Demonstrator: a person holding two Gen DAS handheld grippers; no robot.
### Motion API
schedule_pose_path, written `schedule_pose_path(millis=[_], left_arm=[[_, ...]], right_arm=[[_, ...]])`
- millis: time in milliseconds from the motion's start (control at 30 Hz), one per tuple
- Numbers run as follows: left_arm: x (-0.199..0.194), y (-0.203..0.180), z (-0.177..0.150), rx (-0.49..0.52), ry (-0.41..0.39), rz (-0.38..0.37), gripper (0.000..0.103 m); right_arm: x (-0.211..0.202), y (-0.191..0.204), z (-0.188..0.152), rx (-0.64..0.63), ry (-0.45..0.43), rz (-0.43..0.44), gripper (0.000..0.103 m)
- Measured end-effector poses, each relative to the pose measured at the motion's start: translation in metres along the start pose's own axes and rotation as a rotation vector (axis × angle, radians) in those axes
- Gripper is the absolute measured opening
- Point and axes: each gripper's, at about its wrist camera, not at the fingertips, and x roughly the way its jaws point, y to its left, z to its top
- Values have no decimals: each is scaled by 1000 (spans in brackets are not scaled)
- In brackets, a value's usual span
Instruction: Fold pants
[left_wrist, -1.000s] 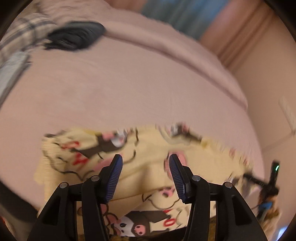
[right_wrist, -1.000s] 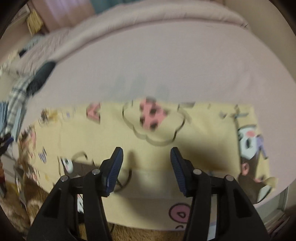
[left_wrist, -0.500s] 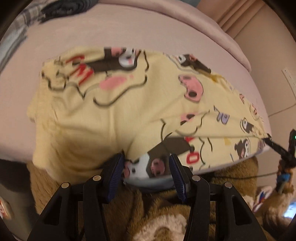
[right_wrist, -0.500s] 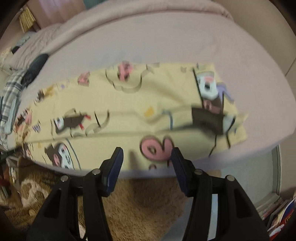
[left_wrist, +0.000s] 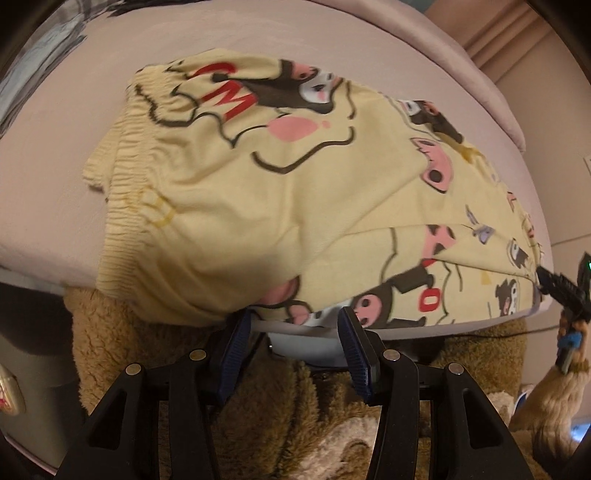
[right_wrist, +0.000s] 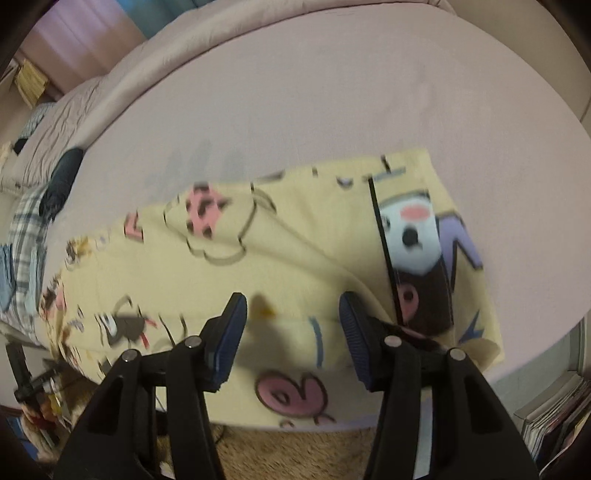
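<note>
Pants (left_wrist: 295, 192) of thin, limp cotton on the bed (right_wrist: 295, 96); best pinched at waistband (left_wrist: 125, 192) and hem. Left tongs (left_wrist: 291, 336) and right tongs (right_wrist: 291, 317) both spread, empty, the right having just narrowed slightly.

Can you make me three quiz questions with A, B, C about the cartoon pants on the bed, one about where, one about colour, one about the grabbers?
1. Where do the pants lie?
A. On the pink bed, along its near edge
B. Hanging on a door
C. Inside a drawer

2. What colour is the pants' cloth?
A. Dark green
B. Pale yellow
C. Plain white

3. How are the left gripper and the right gripper?
A. Both open, pinching nothing
B. Both squeezed on the waistband
C. One is holding a sock

Answers: 1 A, the pants are spread on the pink sheet with the brown fluffy rug below the edge. 2 B, the cloth is pale yellow under the cartoon prints. 3 A, each view shows a clear gap between the blue pads, with no cloth pinched.
</note>
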Motion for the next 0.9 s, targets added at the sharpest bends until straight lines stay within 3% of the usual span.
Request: schedule_pose_path(millis=[233,300,467,600,733,800,900], left_arm=[[-11,7,1,-59,5,-18,51],[-25,3,3,-51,-27,-14,51],[-61,-32,23,11,-154,-88,51],[-56,-74,55,103,-216,-146,51],[-14,-120,82,194,-134,-224,51],[9,-139,89,225,-91,-201,51],[37,-152,83,265,-8,-198,51]], right_arm=[[-17,-14,-27,53,6,5,46],[-26,-8,-29,58,3,-10,50],[-44,45,-6,-79,-92,21,51],[-18,77,16,-141,-48,82,52],[25,104,28,-156,74,164,51],[43,116,24,-170,147,180,48],[45,121,9,-206,164,152,48]])
